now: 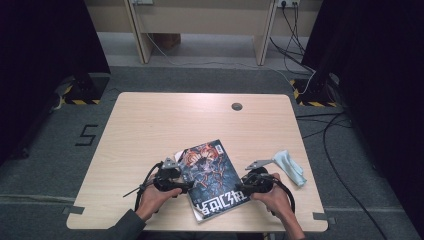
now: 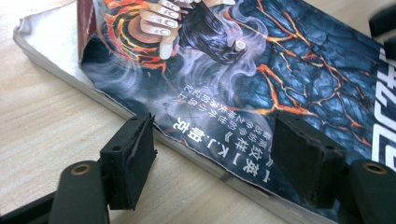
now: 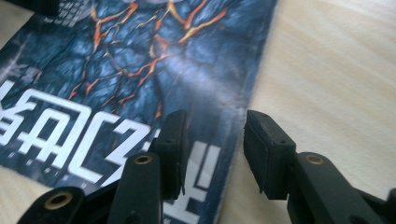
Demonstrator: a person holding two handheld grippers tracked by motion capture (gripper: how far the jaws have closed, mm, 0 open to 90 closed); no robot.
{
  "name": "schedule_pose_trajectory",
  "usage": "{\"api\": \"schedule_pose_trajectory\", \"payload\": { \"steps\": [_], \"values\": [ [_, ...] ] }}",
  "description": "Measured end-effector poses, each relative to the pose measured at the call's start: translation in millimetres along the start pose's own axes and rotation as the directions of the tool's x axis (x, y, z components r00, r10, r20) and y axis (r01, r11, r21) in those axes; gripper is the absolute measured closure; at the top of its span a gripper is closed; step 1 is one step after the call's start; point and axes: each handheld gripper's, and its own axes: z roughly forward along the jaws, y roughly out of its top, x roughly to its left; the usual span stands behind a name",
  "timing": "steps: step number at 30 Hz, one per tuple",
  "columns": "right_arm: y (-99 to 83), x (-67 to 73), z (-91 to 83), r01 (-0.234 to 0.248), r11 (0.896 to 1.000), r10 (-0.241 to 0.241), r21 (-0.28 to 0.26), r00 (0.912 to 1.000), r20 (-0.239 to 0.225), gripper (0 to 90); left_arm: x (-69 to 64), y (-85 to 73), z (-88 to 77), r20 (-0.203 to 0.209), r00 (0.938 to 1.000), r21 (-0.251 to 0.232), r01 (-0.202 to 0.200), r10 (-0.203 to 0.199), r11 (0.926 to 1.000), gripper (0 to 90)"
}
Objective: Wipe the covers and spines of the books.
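**Both grippers at the edges of the book**

High view. Nearest the camera, our two forearms come in from the bottom edge. The left gripper (image 1: 186, 186) sits at the left long edge of the book (image 1: 212, 175), the right gripper (image 1: 243, 189) at its right edge near the lower corner. The book lies closed, cover up, slightly skewed, at the near middle of the table (image 1: 150, 125). A light blue cloth (image 1: 290, 166) lies just to the right, apart from the book.

Left gripper view. The two pads (image 2: 130, 158) stand spread, one on bare wood, the other over the cover; the frayed page edge runs between them. Nothing is pinched, so we read this gripper as released.

Right gripper view. The jaws are parted, one over the white lettering, the other over the table; the cover's edge passes through the gap. Released too, gripping nothing.

Risks, as we judge them: closing flat may catch just the cover or a few worn pages and tear or fold them. Uneven pushes from the two sides could spin the book toward the cloth.
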Motion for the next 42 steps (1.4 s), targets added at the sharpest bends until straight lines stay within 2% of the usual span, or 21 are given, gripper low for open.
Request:
{"api": "schedule_pose_trajectory", "payload": {
  "steps": [2,3,5,9,11,13,16,18,21,25,27,30,35,38,42],
  "values": [
    [3.4,-5.2,1.9,-0.039,0.999,0.039,-0.016,0.9991,0.013,58.9,-1.8,-3.6,-2.7,0.018,0.9998,0.004,0.009,-0.009,1.0000,30.3],
    [5.0,-8.0,3.6,-0.042,0.999,0.042,-0.024,0.9990,0.015,58.7,-4.8,-7.5,-4.7,0.028,0.9996,0.009,0.006,-0.006,0.9999,30.5],
    [10.3,-12.0,8.4,-0.073,0.996,0.074,-0.041,0.9973,-0.001,58.4,-9.4,-13.5,-7.5,0.042,0.9990,0.021,-0.018,0.017,0.9996,30.4],
    [18.0,-13.1,17.1,-0.075,0.996,0.076,-0.040,0.9971,0.009,56.7,-14.8,-16.8,-10.4,0.065,0.9977,0.028,-0.021,0.019,0.9994,32.1],
    [22.0,-15.0,22.6,-0.077,0.996,0.078,-0.044,0.9970,0.004,56.4,-17.3,-18.2,-9.6,0.066,0.9973,0.024,-0.034,0.032,0.9991,32.6],
    [24.3,-15.5,25.5,-0.101,0.994,0.101,-0.050,0.9949,-0.008,56.9,-19.3,-18.3,-8.9,0.062,0.9974,0.022,-0.037,0.036,0.9991,32.8],
    [27.9,-15.9,30.8,-0.127,0.990,0.124,-0.067,0.9911,-0.047,57.1,-21.6,-19.7,-8.4,0.050,0.9976,0.014,-0.049,0.049,0.9987,32.8],
    [29.4,-14.9,32.1,-0.127,0.989,0.125,-0.069,0.9914,-0.039,57.9,-22.5,-20.0,-7.9,0.044,0.9976,0.010,-0.054,0.054,0.9985,32.7],
    [30.4,-13.2,32.4,-0.129,0.989,0.127,-0.069,0.9916,-0.024,58.8,-24.5,-22.7,-7.6,0.031,0.9972,-0.006,-0.068,0.069,0.9976,32.7],
    [31.1,-12.4,32.4,-0.140,0.988,0.139,-0.072,0.9901,-0.019,58.7,-24.5,-21.5,-7.4,0.034,0.9969,0.001,-0.071,0.071,0.9975,32.9],
    [31.4,-12.9,30.4,-0.147,0.986,0.145,-0.076,0.9891,-0.025,58.8,-24.9,-22.0,-7.2,0.031,0.9965,-0.003,-0.077,0.077,0.9970,32.9],
    [33.5,-12.3,24.8,-0.163,0.980,0.159,-0.113,0.9864,-0.042,58.8,-25.6,-22.5,-7.3,0.026,0.9961,-0.003,-0.084,0.084,0.9964,32.9],
    [38.1,-8.1,10.6,-0.141,0.973,0.128,-0.183,0.9887,-0.077,62.7,-25.3,-23.5,-8.0,0.018,0.9961,-0.005,-0.086,0.086,0.9963,32.6],
    [40.1,-5.4,8.7,-0.124,0.975,0.113,-0.183,0.9912,-0.070,62.9,-25.4,-23.9,-8.3,0.015,0.9959,-0.005,-0.089,0.089,0.9960,32.7],
    [39.2,-6.6,8.6,-0.141,0.973,0.129,-0.182,0.9886,-0.078,63.1,-26.1,-24.0,-7.9,0.010,0.9961,-0.007,-0.088,0.088,0.9961,32.5]
  ]
}}
